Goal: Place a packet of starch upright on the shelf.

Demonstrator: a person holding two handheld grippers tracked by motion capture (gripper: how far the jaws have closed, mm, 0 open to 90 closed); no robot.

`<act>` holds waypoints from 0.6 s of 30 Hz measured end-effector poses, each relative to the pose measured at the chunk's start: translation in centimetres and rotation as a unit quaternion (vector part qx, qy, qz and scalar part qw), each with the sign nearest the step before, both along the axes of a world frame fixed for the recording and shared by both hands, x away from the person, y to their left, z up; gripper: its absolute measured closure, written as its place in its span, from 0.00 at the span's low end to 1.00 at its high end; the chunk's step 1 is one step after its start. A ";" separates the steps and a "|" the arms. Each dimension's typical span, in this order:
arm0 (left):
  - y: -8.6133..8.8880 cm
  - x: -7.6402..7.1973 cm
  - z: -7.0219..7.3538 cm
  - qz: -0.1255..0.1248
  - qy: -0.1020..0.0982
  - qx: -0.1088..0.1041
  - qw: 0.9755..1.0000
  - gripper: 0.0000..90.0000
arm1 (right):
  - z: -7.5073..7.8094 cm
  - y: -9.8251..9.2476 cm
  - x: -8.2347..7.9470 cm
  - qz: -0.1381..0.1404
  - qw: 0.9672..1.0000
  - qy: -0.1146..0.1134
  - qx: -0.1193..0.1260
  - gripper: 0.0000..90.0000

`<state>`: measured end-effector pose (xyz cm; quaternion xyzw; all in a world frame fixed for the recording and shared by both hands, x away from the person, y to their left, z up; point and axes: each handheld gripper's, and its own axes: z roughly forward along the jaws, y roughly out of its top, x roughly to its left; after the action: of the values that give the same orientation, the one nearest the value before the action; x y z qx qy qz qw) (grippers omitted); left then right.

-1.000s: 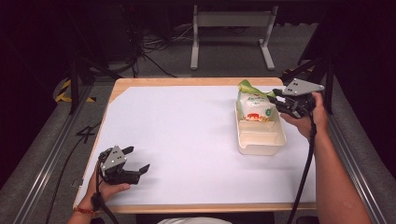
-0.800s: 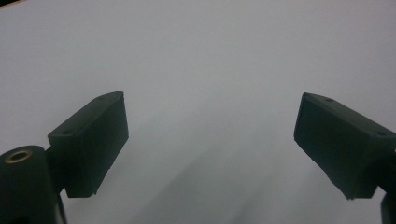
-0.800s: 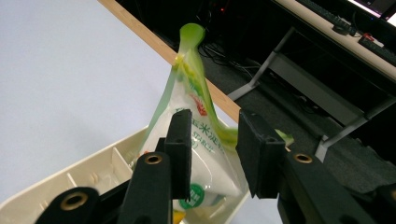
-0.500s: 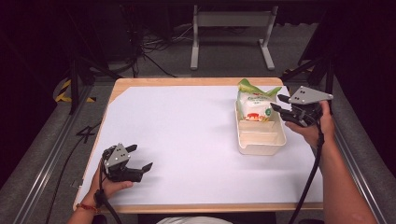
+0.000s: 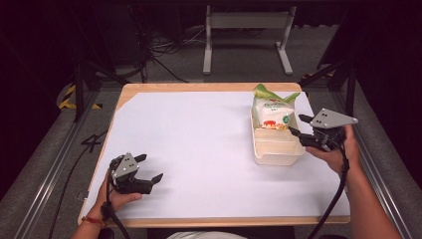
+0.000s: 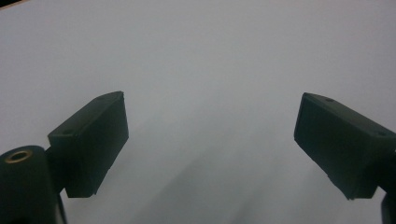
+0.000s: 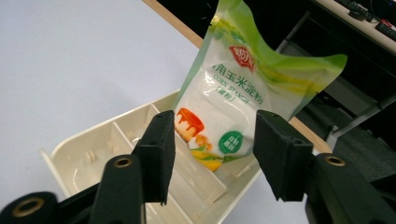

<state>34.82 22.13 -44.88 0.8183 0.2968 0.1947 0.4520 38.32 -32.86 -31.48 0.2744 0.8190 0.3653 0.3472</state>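
The bag (image 5: 271,113) is stood upright in the far end of the tray (image 5: 276,152), at the tabletop's (image 5: 199,144) right side. The right tongs (image 5: 297,128), just beside it, have just been opening, nothing pinched. The left tongs (image 5: 148,168) are held spread, empty, near the front left corner.

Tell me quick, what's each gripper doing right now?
Left gripper: open, holding nothing.
Right gripper: open, jaws just been opening, corn starch bag beyond them, not held.

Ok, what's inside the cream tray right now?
The corn starch bag stands in the far end of the cream tray, leaning on the rim. The nearer compartments look bare. The bag covers the floor under it, so I cannot tell what lies there.
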 end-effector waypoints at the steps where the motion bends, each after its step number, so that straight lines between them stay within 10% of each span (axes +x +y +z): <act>1: 0.0 0.0 0.0 0.000 0.001 0.000 1.000 0.12 | -0.5 -0.2 -0.4 -0.001 1.000 0.003 0.003 0.50; 18: 0.0 -0.1 0.0 0.000 -0.002 0.001 1.000 0.12 | -3.2 -1.1 -2.8 -0.014 0.999 0.012 0.026 0.33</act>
<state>34.73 22.16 -44.88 0.8184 0.2960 0.1968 0.4514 35.54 -33.92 -34.64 0.2991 0.8096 0.3783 0.3346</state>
